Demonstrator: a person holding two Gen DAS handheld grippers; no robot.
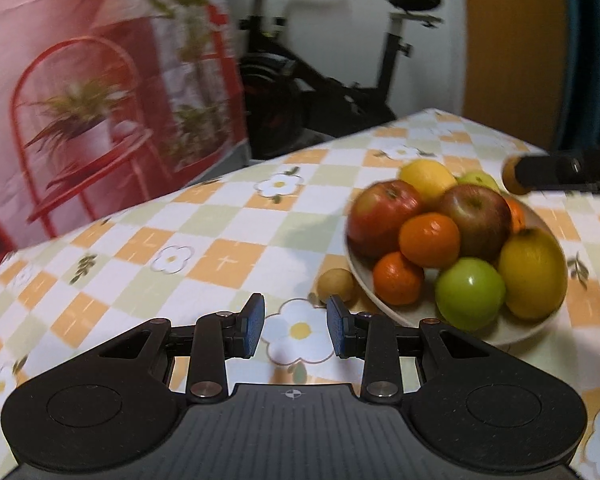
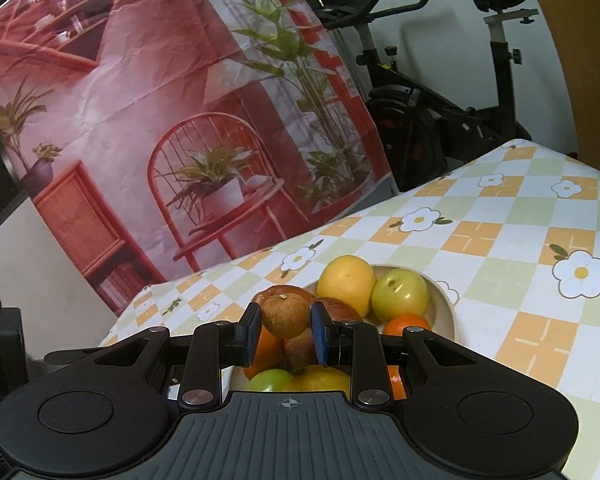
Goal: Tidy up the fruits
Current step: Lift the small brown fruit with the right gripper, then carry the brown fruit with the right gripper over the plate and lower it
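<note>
A cream bowl (image 1: 384,298) on the checked tablecloth holds red apples (image 1: 384,216), oranges (image 1: 429,239), lemons (image 1: 534,274) and green apples (image 1: 470,292). A small brown round fruit (image 1: 335,285) lies on the cloth against the bowl's left rim. My left gripper (image 1: 296,324) is open and empty, low over the cloth, just near and left of that fruit. My right gripper (image 2: 285,326) is shut on another small brown fruit (image 2: 286,314) and holds it above the bowl (image 2: 444,300). It shows at the right edge of the left wrist view (image 1: 518,176).
The table (image 1: 204,248) has a checked cloth with white flowers. A printed pink backdrop (image 2: 160,120) hangs behind the table's far edge. An exercise bike (image 2: 440,112) stands beyond the table. A yellow wall (image 1: 512,48) is at the right.
</note>
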